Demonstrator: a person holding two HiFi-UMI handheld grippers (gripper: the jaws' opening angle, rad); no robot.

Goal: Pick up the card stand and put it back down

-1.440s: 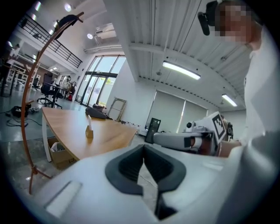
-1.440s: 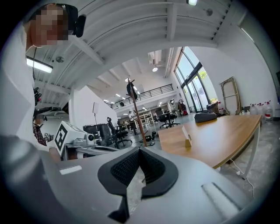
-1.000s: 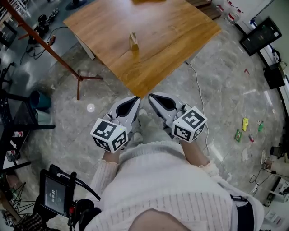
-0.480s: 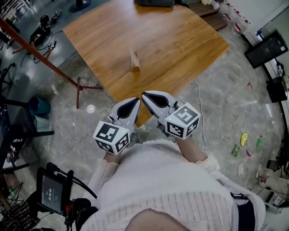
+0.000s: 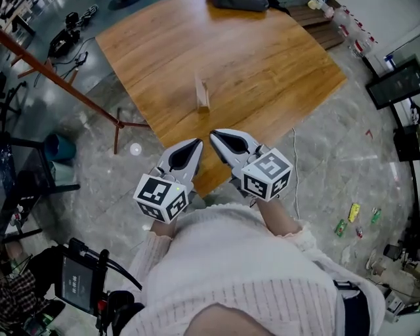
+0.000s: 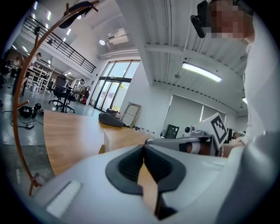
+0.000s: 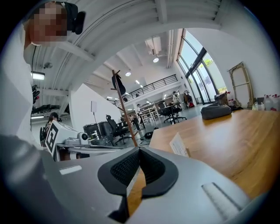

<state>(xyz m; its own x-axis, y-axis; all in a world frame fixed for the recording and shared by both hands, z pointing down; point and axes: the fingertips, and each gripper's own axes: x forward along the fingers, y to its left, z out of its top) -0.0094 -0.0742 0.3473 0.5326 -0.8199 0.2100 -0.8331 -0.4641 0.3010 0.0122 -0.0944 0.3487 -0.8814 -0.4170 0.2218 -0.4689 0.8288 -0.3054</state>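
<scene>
A small wooden card stand [image 5: 202, 93] with a white card stands upright on the wooden table [image 5: 262, 59], well ahead of both grippers. It also shows in the left gripper view as the card stand [image 6: 105, 141] and in the right gripper view as the card stand [image 7: 179, 145]. My left gripper [image 5: 196, 142] hovers near the table's near corner, jaws shut with nothing between them. My right gripper [image 5: 214, 136] is beside it, over the table edge, also shut and empty. Both point toward the stand.
A dark bag [image 5: 237, 4] lies at the table's far edge. A red-brown coat rack [image 5: 79, 98] stands on the floor to the left. A cable [image 5: 293, 170] runs along the floor on the right. A device with a screen [image 5: 79, 282] is at the lower left.
The table and stand have shifted lower in the head view as the person has come closer. Both grippers have moved forward to the table's near corner. Jaws stayed shut.
</scene>
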